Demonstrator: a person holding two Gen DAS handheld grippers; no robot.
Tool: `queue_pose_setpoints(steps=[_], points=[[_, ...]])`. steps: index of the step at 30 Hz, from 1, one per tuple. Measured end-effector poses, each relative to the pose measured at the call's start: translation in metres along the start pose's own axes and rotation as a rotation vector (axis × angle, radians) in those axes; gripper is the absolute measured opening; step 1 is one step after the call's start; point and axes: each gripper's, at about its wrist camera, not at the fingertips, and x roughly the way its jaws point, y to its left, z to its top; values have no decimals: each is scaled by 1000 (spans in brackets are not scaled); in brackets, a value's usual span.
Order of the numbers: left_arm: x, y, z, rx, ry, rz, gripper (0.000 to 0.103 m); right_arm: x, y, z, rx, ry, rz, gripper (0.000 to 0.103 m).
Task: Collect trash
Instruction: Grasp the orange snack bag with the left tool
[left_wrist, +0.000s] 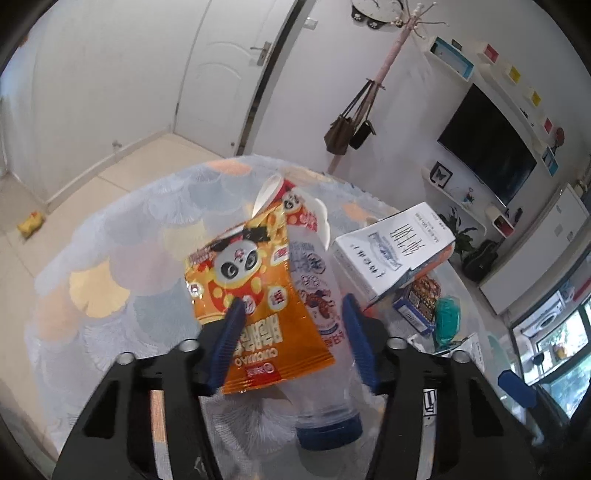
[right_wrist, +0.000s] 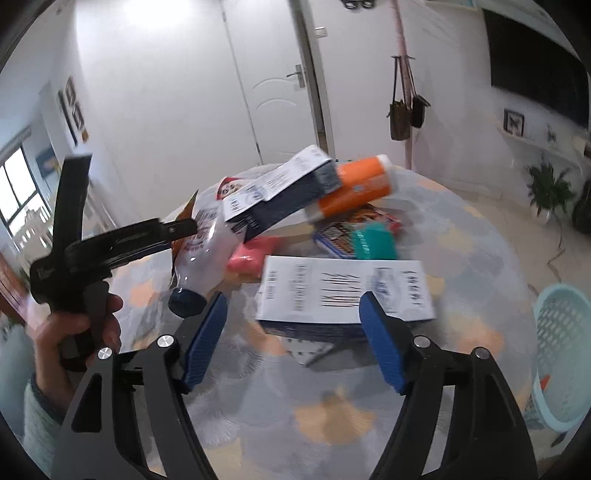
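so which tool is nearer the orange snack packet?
Left. The left tool straddles the orange snack packet; the right tool is over the white flat box, away from it.

Glossy foil snack packet, clear plastic bottle — matt cardboard box

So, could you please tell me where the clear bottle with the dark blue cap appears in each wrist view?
Left wrist view: the clear bottle lies lower centre, cap towards the camera, between the left gripper fingers, under the orange snack packet.
Right wrist view: the bottle is left of centre, cap down-left, beside the left gripper.
Shared landmark: the white door.
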Motion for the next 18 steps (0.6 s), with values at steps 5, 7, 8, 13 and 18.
queue_pose_setpoints(steps=[5,7,8,13,18], points=[[-1,9,-3,-28,-3,-27,27,18,17,-4,-44,14,-95,72],[-3,9,-4,-25,-9,-21,22,21,13,-6,-40,28,-116,72],[-4,8,-6,-23,-19,-18,21,21,9,-8,-32,32,-122,71],[-15,7,-14,-25,-82,-29,16,8,-24,-20,29,44,-153,58],[-20,9,-19,-35,-127,-48,15,-7,-68,-38,88,62,-245,51]])
